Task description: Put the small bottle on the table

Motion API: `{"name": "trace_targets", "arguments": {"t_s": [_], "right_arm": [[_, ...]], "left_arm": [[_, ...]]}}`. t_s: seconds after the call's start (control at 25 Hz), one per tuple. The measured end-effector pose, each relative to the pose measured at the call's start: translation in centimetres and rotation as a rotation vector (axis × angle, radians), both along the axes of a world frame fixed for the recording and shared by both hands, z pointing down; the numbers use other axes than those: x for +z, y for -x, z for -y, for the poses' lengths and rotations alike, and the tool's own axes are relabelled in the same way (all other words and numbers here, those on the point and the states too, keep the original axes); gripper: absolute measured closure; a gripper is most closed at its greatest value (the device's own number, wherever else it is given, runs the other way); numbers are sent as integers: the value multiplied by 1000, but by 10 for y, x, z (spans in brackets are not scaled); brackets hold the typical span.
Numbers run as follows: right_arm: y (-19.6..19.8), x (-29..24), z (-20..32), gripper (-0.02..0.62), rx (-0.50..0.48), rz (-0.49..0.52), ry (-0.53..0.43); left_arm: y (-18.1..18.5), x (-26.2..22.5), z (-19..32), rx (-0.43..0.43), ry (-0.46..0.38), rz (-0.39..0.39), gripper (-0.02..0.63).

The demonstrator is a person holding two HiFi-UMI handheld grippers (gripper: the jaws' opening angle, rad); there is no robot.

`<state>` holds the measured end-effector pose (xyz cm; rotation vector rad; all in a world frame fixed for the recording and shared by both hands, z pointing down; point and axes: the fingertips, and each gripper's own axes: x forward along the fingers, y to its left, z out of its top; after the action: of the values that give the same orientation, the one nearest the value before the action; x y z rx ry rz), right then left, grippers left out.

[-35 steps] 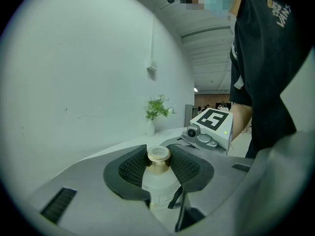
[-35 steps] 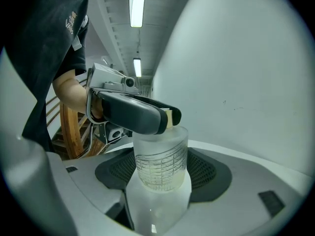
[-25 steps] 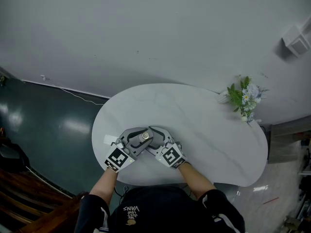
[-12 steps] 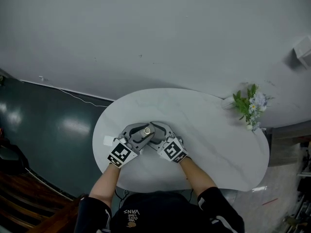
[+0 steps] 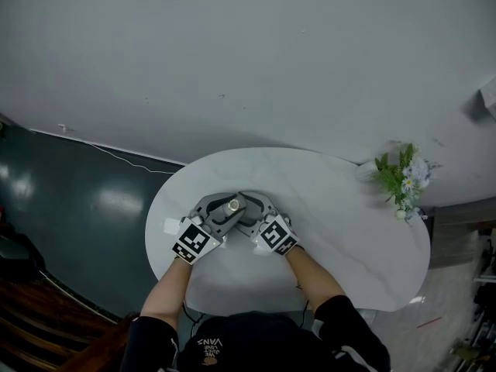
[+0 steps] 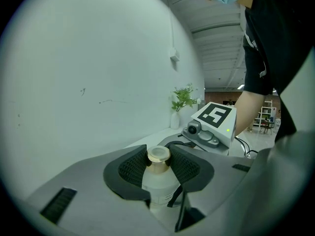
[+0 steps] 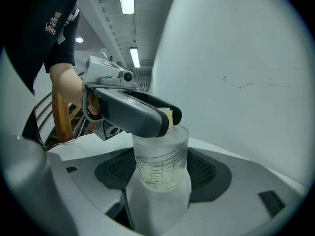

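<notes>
Placing step, I judge: my left hand-held gripper (image 6: 158,167) clamps the small bottle (image 5: 233,204) at its gold cap (image 6: 158,154), my right hand-held gripper (image 7: 161,173) clamps its body, over the tabletop (image 5: 341,231). Next: lower it upright, then release.

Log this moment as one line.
left claw: gripping small bottle cap | right claw: gripping bottle body | table contact: unclear
</notes>
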<state>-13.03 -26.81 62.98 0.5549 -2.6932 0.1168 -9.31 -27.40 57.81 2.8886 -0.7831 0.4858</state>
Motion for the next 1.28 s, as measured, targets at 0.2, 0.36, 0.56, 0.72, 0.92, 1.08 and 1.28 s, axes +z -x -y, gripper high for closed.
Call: {"name": "trace_targets", "arguments": {"t_s": [0.2,0.36,0.56,0.72,0.92,1.08,1.28], "right_arm": [[-3,7,14,316,3,-1,14],[-8,11,25,316,6,-3,18],[-11,13,33,316,12,-8,32],[-12,19,35,316,17,-31,80],[-12,22,37,316,18,-51,95],[-13,24,39,316,22,-63,112],[-15,26,40,316,28,-78,130]], "left_arm": [[-4,6,14,11,5,3,446],[-8,10,25,18,5,5,446],[-12,13,34,27,10,6,446],[-13,18,36,36,21,22,446],[-14,21,40,34,32,18,446],[-15,22,41,45,31,32,446],[-17,24,43,57,28,42,446]]}}
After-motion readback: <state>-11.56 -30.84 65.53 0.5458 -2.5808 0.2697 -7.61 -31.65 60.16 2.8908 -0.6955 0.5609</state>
